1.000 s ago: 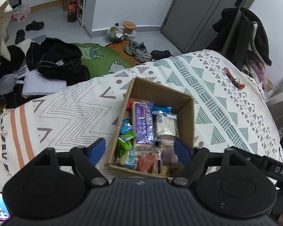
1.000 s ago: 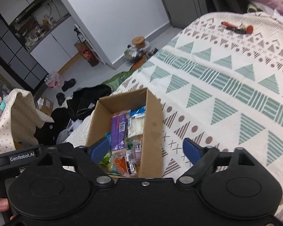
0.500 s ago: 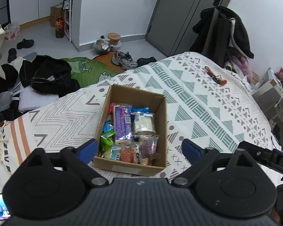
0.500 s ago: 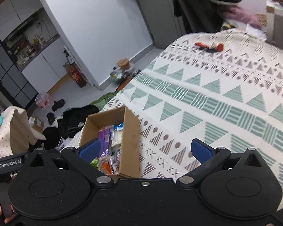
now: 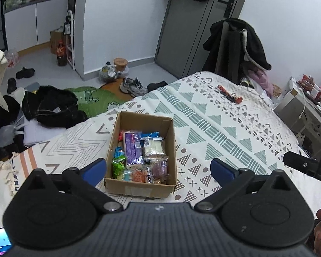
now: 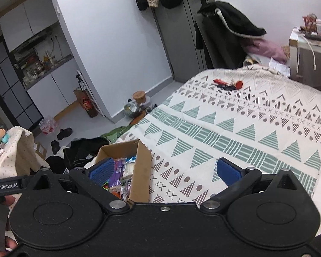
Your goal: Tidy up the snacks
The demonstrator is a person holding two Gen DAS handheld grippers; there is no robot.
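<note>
The cardboard box [image 5: 140, 150] sits on your bed [image 5: 224, 128], packed with wrapped snacks [image 5: 139, 150]: a purple bar [image 5: 132, 147], a white pack [image 5: 153, 146], a green packet [image 5: 118, 166]. Your left gripper [image 5: 158, 168] and right gripper [image 6: 164, 171] hover near it, jaws spread wide, empty. Red keys [image 6: 228, 85] lie well apart on the patterned blanket [image 6: 235, 132]. Clothes [image 5: 51, 106] and shoes [image 5: 132, 85] litter the floor [image 5: 42, 68].

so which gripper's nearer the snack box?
Left, as far as I can judge. The left gripper hangs open right over the box; the right gripper is open over the bedspread beside it.
</note>
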